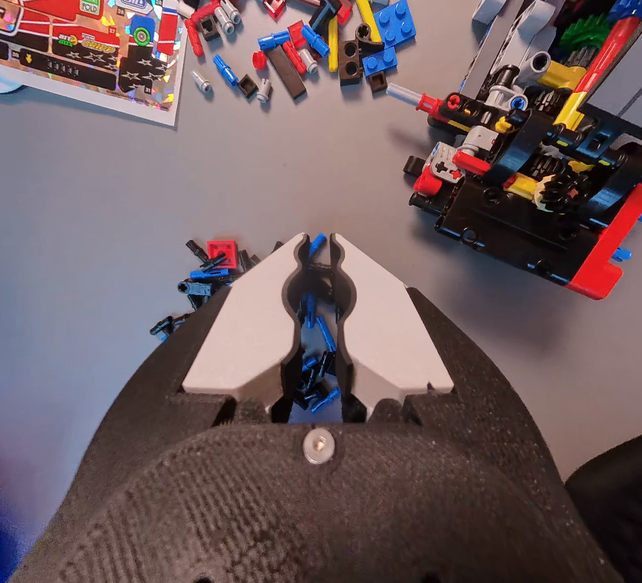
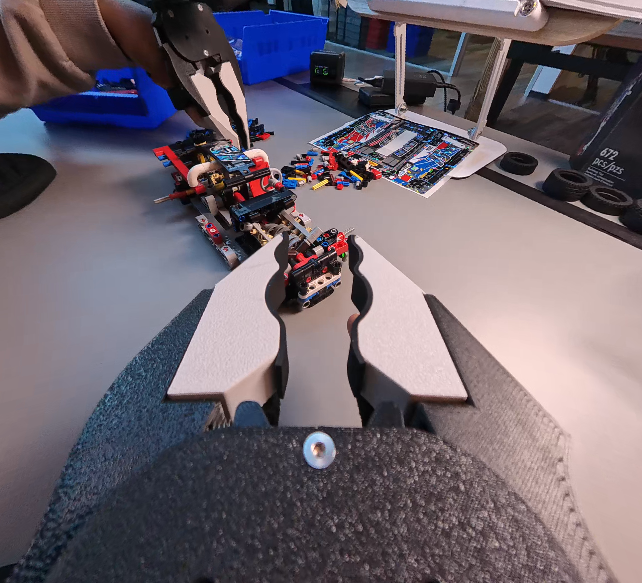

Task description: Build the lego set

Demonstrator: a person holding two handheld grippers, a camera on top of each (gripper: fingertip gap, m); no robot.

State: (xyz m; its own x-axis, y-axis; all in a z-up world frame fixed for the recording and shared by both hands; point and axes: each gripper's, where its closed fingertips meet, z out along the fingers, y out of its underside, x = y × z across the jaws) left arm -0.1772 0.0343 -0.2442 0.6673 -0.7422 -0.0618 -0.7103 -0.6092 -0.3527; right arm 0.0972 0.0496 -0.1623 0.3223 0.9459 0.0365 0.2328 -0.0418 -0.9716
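The partly built red and black Technic car chassis (image 2: 236, 191) lies on the grey table; it also shows in the left wrist view (image 1: 521, 184) at the right. My right gripper (image 2: 319, 243) is open, its fingers on either side of the chassis's near end without gripping it. My left gripper (image 1: 318, 240) hangs over a pile of blue and black pins (image 1: 208, 271), its jaws nearly closed on a blue pin (image 1: 317, 244) at the tips. The left gripper also shows in the right wrist view (image 2: 243, 142), pointing down behind the chassis.
Loose mixed parts (image 1: 312, 17) lie beside a shiny sticker sheet (image 1: 87, 21). In the right wrist view, blue bins (image 2: 278, 42) stand at the back. A metal stand (image 2: 451, 3), black tyres (image 2: 569, 184) and a dark box (image 2: 611, 135) are at the right. A person's sleeve (image 2: 45, 35) is at the left. Left tips to right tips: about 30 cm.
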